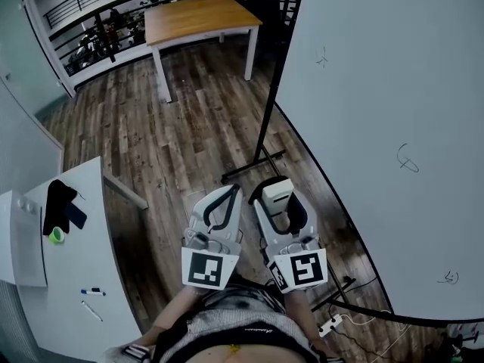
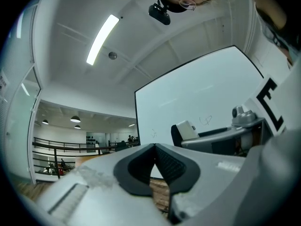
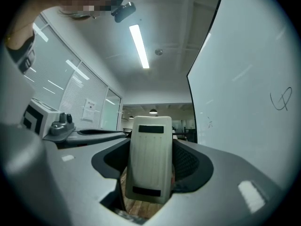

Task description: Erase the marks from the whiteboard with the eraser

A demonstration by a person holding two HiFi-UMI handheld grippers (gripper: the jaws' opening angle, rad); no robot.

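Observation:
A large whiteboard on a black stand fills the right of the head view, with three small black marks: one high up, one in the middle and one low. My right gripper is shut on a cream eraser, held just left of the board's lower edge. The eraser sticks out past the jaws. My left gripper hangs beside the right one, shut with nothing in it, its black pads meeting. The whiteboard and right gripper show in the left gripper view.
A wooden-topped table stands far back on the plank floor. A white desk at lower left carries a black cloth, a green cap and markers. A power strip lies by the board's stand. A railing runs behind.

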